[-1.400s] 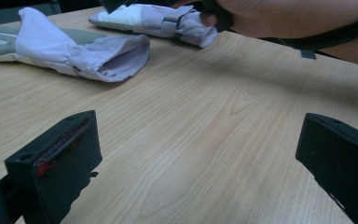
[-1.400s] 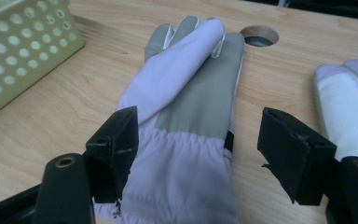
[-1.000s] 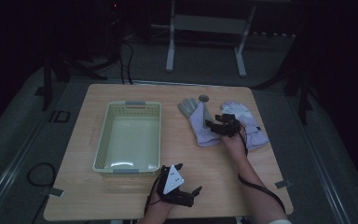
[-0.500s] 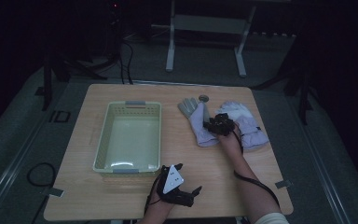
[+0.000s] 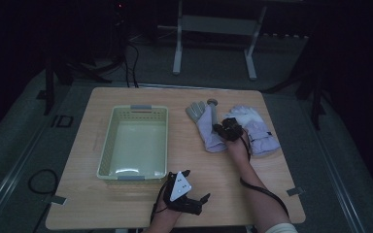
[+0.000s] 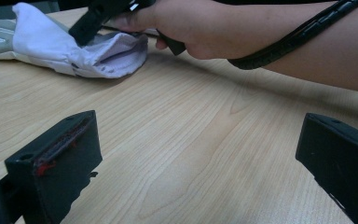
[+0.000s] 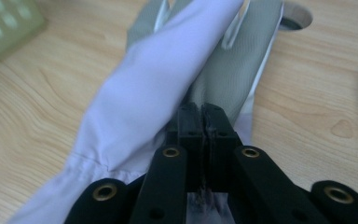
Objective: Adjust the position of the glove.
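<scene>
Ahead of the left gripper [image 5: 187,194], between its wide-apart jaws, bare table [image 6: 186,154] runs free up to the person's right forearm [image 6: 284,42], which bars the way across. To its left, the basket [image 5: 133,145] walls off that side. The right gripper [image 7: 204,128] sits pinched on the near glove [image 7: 168,88]; a second glove [image 5: 255,128] lies just to its right, and bare wood lies either side.

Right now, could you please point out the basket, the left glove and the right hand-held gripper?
basket [image 5: 148,107]: high view, far rim.
left glove [image 5: 207,127]: high view, palm.
right hand-held gripper [image 7: 202,114]: right gripper view, between its fingertips.
</scene>
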`<state>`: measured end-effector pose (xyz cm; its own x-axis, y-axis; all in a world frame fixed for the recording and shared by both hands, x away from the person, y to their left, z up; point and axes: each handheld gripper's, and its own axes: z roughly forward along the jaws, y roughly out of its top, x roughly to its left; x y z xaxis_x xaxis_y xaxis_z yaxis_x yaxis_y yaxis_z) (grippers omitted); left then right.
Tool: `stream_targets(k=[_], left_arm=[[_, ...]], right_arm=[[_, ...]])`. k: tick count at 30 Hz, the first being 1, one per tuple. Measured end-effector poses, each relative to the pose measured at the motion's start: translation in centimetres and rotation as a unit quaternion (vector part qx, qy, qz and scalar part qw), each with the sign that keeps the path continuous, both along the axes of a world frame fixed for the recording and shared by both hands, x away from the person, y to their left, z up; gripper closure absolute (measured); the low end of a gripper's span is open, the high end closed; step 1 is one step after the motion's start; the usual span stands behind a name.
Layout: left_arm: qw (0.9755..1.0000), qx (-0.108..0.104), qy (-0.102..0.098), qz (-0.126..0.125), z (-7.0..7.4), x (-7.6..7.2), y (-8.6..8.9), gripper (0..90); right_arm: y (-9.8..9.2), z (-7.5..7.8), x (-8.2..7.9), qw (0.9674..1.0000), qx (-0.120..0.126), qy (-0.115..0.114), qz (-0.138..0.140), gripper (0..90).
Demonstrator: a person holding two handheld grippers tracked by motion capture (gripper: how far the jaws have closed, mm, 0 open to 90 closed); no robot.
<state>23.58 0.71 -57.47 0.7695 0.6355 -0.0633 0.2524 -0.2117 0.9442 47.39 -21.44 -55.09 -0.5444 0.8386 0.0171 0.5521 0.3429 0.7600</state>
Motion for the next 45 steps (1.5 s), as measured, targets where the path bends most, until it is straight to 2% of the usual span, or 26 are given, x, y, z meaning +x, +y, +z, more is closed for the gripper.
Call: stream_targets(k=[3,6,8,11,16,18,23,30,32,33,38,43,45], left_arm=[[1.0000,0.000,-0.001,0.000,0.0,0.0,0.0,0.2],[1.0000,0.000,0.000,0.001,0.0,0.0,0.0,0.2],[1.0000,0.000,0.000,0.001,0.0,0.0,0.0,0.2],[1.0000,0.000,0.000,0.001,0.0,0.0,0.0,0.2],[1.0000,0.002,-0.002,0.002,0.0,0.0,0.0,0.2],[1.0000,0.003,-0.002,0.002,0.0,0.0,0.0,0.2],[1.0000,0.003,-0.002,0.002,0.0,-0.1,-0.1,0.2],[1.0000,0.004,-0.003,0.003,0.0,-0.1,-0.1,0.2],[1.0000,0.003,-0.003,0.003,0.0,-0.1,-0.1,0.2],[1.0000,0.002,-0.003,0.003,0.0,-0.1,-0.1,0.2],[1.0000,0.002,-0.003,0.003,0.0,-0.1,-0.1,0.2],[1.0000,0.004,-0.004,0.002,0.0,-0.1,-0.1,0.2],[1.0000,0.004,-0.003,0.002,0.0,-0.1,-0.1,0.2]], right_arm=[[0.1,0.8,-0.5,0.9998,0.017,-0.003,-0.008,87.7],[0.1,2.1,-1.3,0.9988,0.038,-0.019,-0.026,87.7],[-0.1,3.1,-1.9,0.9972,0.064,-0.028,-0.027,87.7],[-0.2,4.5,-3.0,0.9950,0.089,-0.034,-0.031,87.8],[-0.4,6.2,-5.5,0.9925,0.103,-0.051,-0.040,87.7],[-0.5,6.7,-6.6,0.9908,0.119,-0.053,-0.035,87.7],[-0.3,7.3,-9.3,0.9898,0.120,-0.062,-0.045,87.7],[0.3,6.3,-12.5,0.9870,0.120,-0.062,-0.087,87.8],[0.5,5.9,-13.0,0.9890,0.096,-0.073,-0.085,87.7],[0.5,5.7,-13.3,0.9895,0.095,-0.071,-0.083,87.7],[0.3,4.6,-13.8,0.9878,0.112,-0.052,-0.095,87.8],[1.0,2.1,-13.3,0.9902,0.105,-0.030,-0.087,87.8],[1.0,1.7,-13.2,0.9907,0.100,-0.028,-0.087,87.7]])
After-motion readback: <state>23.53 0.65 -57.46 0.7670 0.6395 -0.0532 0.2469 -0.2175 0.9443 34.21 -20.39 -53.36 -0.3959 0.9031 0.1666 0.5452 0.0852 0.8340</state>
